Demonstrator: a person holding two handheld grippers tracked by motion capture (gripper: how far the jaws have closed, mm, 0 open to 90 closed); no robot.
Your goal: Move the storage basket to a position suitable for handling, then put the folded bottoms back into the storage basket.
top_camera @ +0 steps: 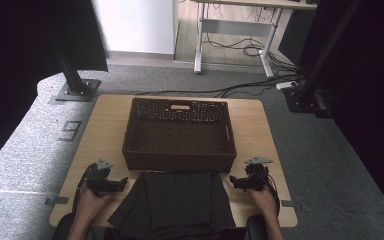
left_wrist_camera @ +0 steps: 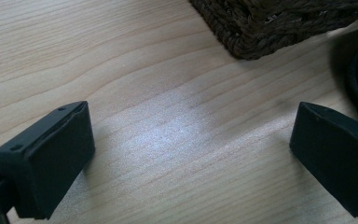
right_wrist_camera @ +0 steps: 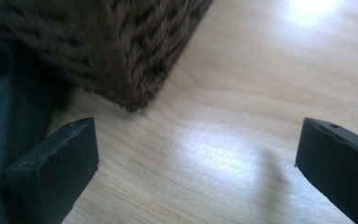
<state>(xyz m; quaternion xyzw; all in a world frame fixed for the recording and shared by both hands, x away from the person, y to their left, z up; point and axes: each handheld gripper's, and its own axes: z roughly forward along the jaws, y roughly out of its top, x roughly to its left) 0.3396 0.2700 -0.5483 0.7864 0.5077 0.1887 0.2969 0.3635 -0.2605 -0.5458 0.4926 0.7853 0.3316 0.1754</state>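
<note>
the wicker basket [top_camera: 179, 134] sits mid-tabletop [top_camera: 105, 120], nothing visible inside. just before it lies a dark folded cloth [top_camera: 177, 202] (touching its front wall), flanked by the left hand-held gripper [top_camera: 122, 183] and right hand-held gripper [top_camera: 232, 181], both spread wide, holding nothing.

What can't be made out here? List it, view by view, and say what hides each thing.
- High view: the near edge of the dark cloth is cut off by the bottom of the picture, so its full shape is unknown.
- High view: the inside floor of the wicker basket is too dark to tell whether anything lies in it.
- Right gripper view: the basket's weave is blurred, too close.
- Left gripper view: the cloth is cut off at the right edge.
</note>
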